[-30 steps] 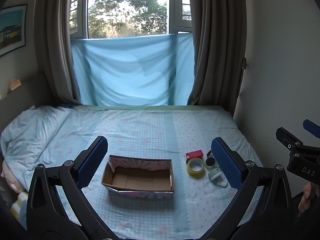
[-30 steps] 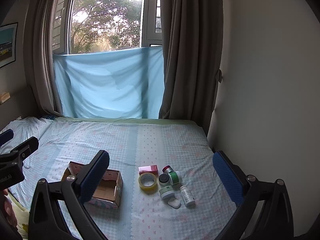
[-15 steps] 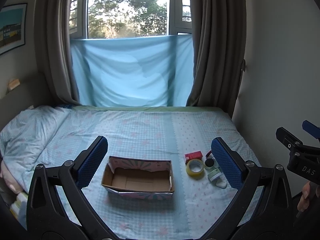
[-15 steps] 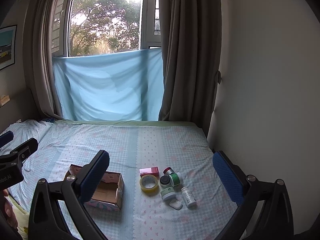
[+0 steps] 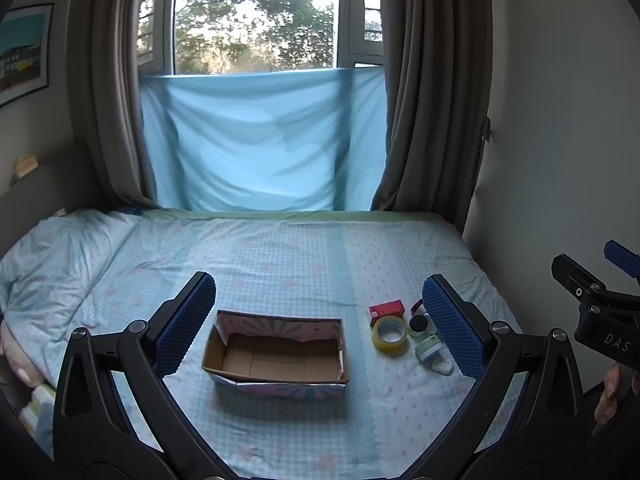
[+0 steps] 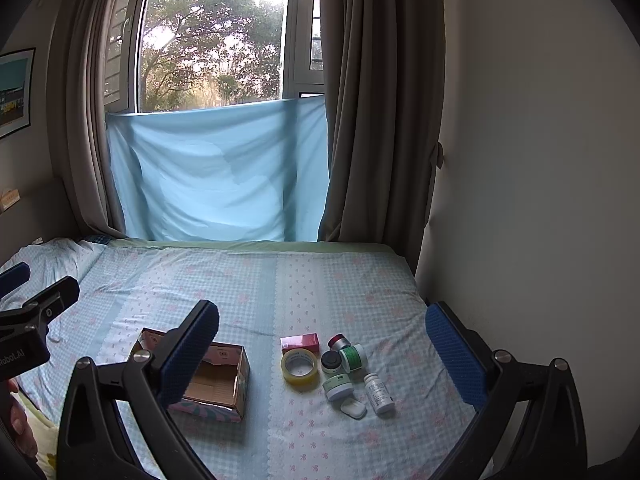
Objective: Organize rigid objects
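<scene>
Both wide open, left gripper (image 5: pixel 320 320) and right gripper (image 6: pixel 324 348), holding nothing above the bed (image 5: pixel 280 256). Box (image 5: pixel 276 354) and tape (image 6: pixel 300 366) near the front edge. Hardly any shift from before.

**Clearance on bed**

Open cardboard box (image 5: pixel 276 354) unobstructed from above. Bare bed sheet (image 6: pixel 248 292) beyond and between box and tape roll (image 6: pixel 300 366). Jars and bottles (image 6: pixel 346 368) packed close right of tape; narrow gaps only.

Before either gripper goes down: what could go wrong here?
1. The small items are tightly clustered: closing on the tape roll may knock the black-lidded jar beside it.
2. The white bottle lies on its side and could roll.
3. The cardboard box sits on soft bedding, so a nudge may shift it.
</scene>
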Available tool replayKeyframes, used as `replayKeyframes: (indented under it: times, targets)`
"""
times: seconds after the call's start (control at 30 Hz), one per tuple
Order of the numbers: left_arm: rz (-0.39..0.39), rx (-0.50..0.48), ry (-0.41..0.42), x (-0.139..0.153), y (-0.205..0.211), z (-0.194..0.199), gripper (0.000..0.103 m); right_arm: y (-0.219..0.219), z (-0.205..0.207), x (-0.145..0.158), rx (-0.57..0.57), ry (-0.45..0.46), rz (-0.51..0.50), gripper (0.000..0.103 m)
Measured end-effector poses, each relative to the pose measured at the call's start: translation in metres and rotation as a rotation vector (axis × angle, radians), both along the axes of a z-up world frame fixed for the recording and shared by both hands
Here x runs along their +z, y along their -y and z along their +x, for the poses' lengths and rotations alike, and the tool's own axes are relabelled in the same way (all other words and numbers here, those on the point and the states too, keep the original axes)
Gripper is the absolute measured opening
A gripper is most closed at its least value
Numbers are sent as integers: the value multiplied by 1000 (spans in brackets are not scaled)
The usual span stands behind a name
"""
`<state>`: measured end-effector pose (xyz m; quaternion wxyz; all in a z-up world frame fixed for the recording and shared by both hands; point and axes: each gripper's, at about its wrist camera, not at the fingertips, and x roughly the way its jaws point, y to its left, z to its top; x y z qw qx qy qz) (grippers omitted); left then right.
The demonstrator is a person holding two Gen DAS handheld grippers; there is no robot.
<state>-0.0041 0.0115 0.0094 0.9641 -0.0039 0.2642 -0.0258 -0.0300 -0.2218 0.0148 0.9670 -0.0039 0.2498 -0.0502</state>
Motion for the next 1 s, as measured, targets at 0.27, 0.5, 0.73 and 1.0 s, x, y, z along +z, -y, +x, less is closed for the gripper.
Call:
replayKeyframes:
  times: [0.27, 0.5, 0.73, 1.0]
  targets:
    - [1, 1, -3, -1, -1, 1, 103, -5, 1, 0, 0, 3, 8, 103]
    - [17, -20, -33, -5, -6, 18, 103, -3, 8, 0, -22, -9, 21, 103]
    - [-10, -108, -135, -32, -3, 75, 103, 14, 24, -22, -104, -84, 29, 103]
    - [12, -165, -314, -92, 37, 157, 103, 62, 53, -80, -159, -209, 93, 103]
